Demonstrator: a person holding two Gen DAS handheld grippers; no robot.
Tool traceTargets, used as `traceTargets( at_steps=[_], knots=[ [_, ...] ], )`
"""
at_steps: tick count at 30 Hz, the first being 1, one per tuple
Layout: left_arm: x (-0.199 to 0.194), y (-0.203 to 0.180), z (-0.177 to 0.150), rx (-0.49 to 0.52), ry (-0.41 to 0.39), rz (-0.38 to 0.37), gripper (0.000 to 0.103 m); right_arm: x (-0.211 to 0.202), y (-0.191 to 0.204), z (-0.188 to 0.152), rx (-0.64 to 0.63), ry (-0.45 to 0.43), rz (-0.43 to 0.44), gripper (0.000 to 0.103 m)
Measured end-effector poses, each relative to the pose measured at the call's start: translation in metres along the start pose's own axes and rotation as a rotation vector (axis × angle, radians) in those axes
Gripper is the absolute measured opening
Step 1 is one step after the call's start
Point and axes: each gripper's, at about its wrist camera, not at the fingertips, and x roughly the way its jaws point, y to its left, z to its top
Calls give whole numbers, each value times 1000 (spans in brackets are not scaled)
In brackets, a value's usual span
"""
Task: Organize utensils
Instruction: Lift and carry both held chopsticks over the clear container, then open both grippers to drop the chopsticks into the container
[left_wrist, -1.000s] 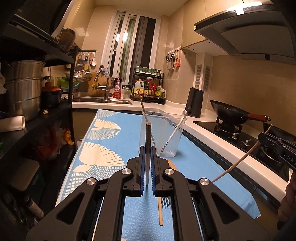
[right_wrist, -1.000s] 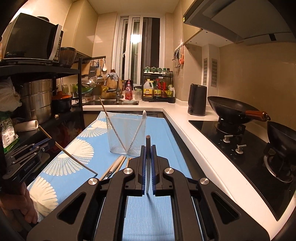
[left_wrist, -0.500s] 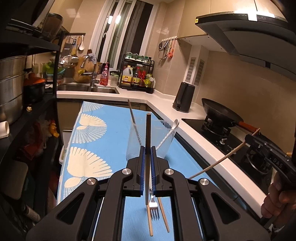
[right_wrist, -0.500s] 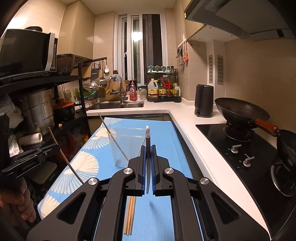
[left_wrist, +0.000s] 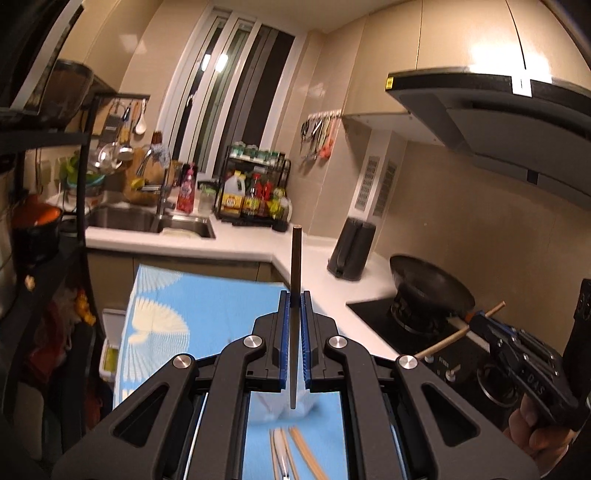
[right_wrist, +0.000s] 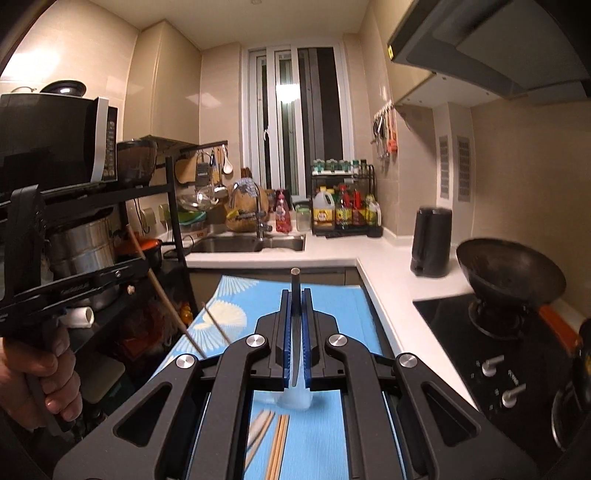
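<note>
Left wrist view: left gripper jaws clamp a dark chopstick.

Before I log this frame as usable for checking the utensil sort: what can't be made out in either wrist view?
- Clear container, both views: mostly behind the gripper frame, smeared; contents unreadable.
- Left gripper, left view: the dark stick it clamps ends below in blur; which utensil it is stays unclear.
- Right gripper, right view: its dark-handled utensil likewise.
- Chopsticks on the blue mat, both views: cut off by the bottom edge, blurred.
</note>
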Motion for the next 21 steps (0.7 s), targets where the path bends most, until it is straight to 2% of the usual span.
traceTargets(
  at_steps=[3,6,12,21],
  knots=[
    [15,2,16,-4,-41,3,6,13,4,19,-8,-32,-1,5],
    [37,7,8,-4,-38,9,6,33,9,21,-16,-27,-3,5],
    [83,27,-19,-10,52,7,6,82,16,-2,-31,35,-18,5],
    [119,37,-47,-24,183,0,6,135,14,-42,-13,165,-30,5]
  ],
)
